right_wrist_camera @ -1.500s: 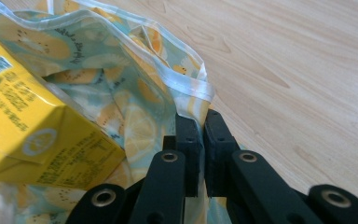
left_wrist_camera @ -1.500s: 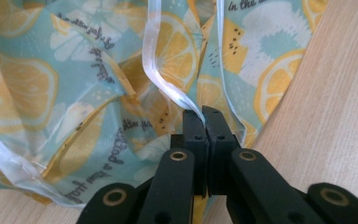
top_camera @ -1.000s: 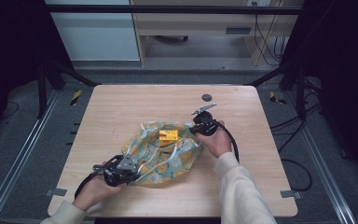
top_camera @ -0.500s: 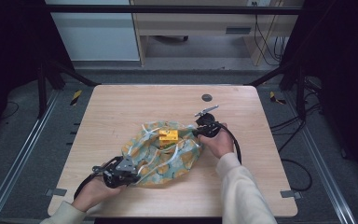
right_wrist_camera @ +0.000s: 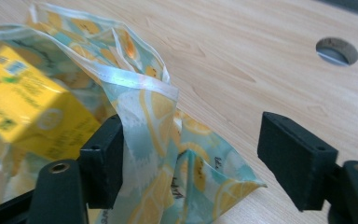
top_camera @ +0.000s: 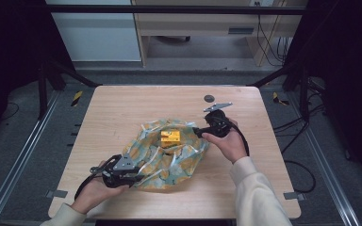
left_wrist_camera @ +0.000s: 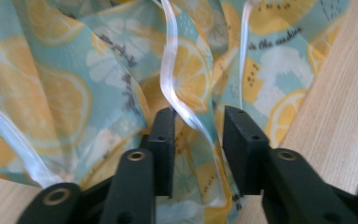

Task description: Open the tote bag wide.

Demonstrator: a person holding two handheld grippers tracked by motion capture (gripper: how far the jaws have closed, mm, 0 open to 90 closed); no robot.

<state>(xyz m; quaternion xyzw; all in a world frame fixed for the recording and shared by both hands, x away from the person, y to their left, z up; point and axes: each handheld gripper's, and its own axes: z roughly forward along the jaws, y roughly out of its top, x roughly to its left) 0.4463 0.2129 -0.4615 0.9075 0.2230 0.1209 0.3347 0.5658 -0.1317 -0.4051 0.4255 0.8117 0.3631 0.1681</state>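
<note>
A lemon-print cloth [top_camera: 169,157] with teal ground lies crumpled on the wooden table [top_camera: 122,108], and a yellow box [top_camera: 170,138] rests on its middle. My left gripper [top_camera: 139,178] sits at the cloth's near-left edge. Its jaws have just been opening, and in the left gripper view a fold of cloth [left_wrist_camera: 121,70] with a glossy strip runs loosely through the left gripper [left_wrist_camera: 200,122]. My right gripper [top_camera: 197,132] is at the cloth's right corner. The right gripper [right_wrist_camera: 193,140] has also just been opening and stands wide, with the cloth corner [right_wrist_camera: 154,116] against one jaw and the yellow box [right_wrist_camera: 32,107] beyond.
A round dark hole [top_camera: 209,98] sits in the tabletop behind the right hand, and the same hole [right_wrist_camera: 337,50] shows in the right gripper view. Bare wood surrounds the cloth. Metal frame rails run along both sides of the table.
The right gripper has let go of the cloth's right corner and lifted slightly away from it. The left hand has stayed at the near-left edge.
</note>
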